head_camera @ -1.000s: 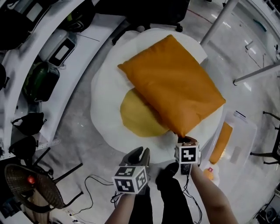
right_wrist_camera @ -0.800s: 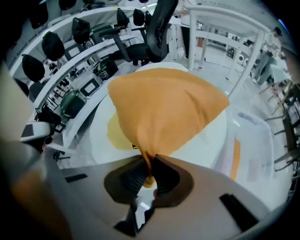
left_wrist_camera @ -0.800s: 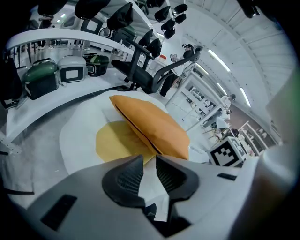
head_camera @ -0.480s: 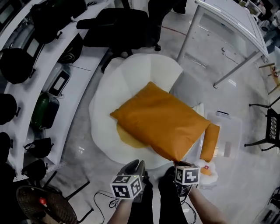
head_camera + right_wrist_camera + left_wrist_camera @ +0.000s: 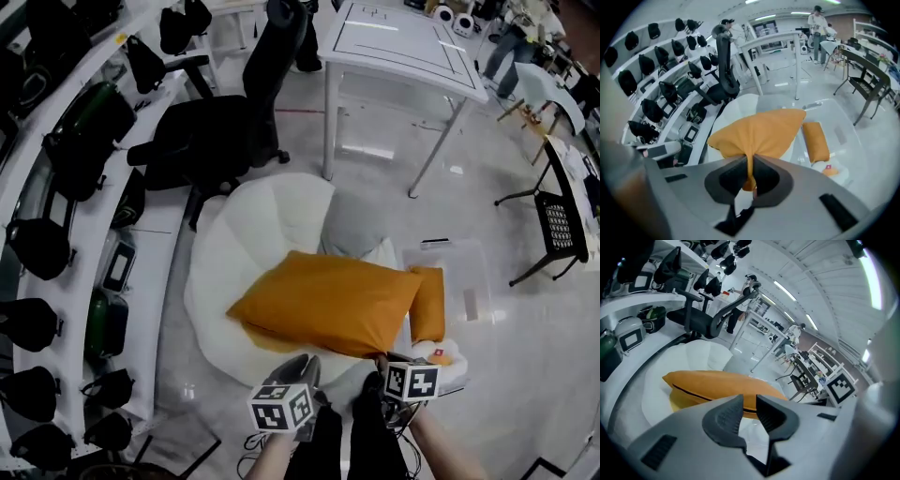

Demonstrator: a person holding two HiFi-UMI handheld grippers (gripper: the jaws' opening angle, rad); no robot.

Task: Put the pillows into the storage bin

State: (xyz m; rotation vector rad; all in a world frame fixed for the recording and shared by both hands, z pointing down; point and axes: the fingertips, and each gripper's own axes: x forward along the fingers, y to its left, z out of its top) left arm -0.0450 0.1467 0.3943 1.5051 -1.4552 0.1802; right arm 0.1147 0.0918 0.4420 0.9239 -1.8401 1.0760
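Pale, glossy workshop floor (image 5: 525,375), with curved white shelving (image 5: 73,202) on the left, a black office chair (image 5: 211,141) and a white table (image 5: 398,42) beyond.

My right gripper (image 5: 382,360) has its jaws nearly together, pinching one corner of the orange pillow (image 5: 328,305). The cloth is gathered into a thin fold between the pads, and the pillow's body fans out beyond them. My left gripper (image 5: 304,360) has its jaws part-way open with nothing between them. It is just beside the pillow's near edge and does not touch it.

A second ago the pillow lay tilted on the white cushion (image 5: 244,244), and much of that cushion's yellow patch (image 5: 684,400) was uncovered. Now both grippers are higher, more of the room is in view, and the pillow hangs raised over the cushion, leaving only a sliver of the patch showing. Its far end has also swung toward the clear storage bin (image 5: 473,281), where a second pillow (image 5: 428,305) already stands on edge.

My judgement is that the lift is complete and the carry to the bin comes next. One pinched corner bears the whole weight, so it could slip.
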